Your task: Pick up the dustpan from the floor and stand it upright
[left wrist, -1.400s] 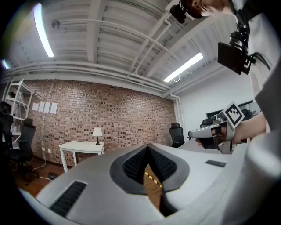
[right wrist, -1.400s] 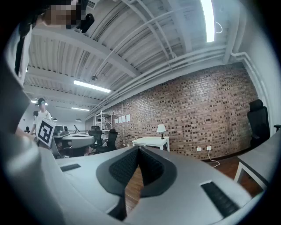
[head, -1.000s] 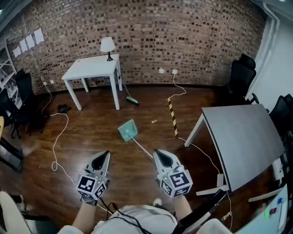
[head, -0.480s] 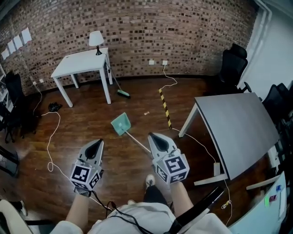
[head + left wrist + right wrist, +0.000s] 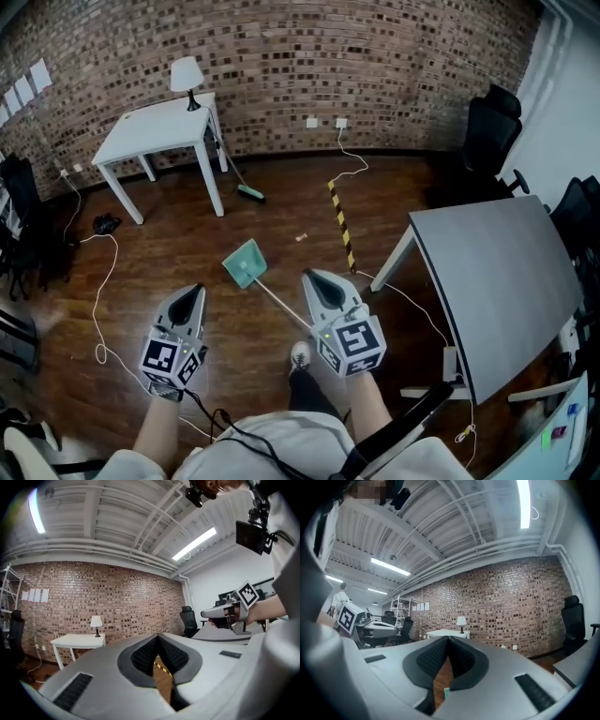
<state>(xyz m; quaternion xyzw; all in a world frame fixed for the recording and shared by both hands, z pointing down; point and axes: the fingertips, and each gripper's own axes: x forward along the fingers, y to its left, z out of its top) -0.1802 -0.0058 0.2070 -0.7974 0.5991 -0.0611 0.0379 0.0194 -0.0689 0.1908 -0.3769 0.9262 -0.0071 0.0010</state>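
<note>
A teal dustpan (image 5: 245,263) lies flat on the wooden floor in the head view, its long pale handle (image 5: 281,306) running down-right toward me. My left gripper (image 5: 194,294) is held level at the lower left, shut and empty, well short of the pan. The right gripper (image 5: 313,278) hangs level above the handle's near end, jaws shut with nothing between them. In the right gripper view a sliver of the teal dustpan (image 5: 446,693) shows below the closed jaws. The left gripper view shows only floor past its closed jaws.
A white table (image 5: 155,131) with a lamp (image 5: 187,74) stands by the brick wall, a broom (image 5: 242,183) leaning beside it. A grey table (image 5: 502,277) fills the right. A yellow-black floor strip (image 5: 341,225), cables (image 5: 98,300) and black chairs (image 5: 489,141) lie around. My shoe (image 5: 299,354) is below the handle.
I have stepped forward with both grippers level and shut; the dustpan and tables now sit lower and nearer in the head view. A shoe has come into sight.
</note>
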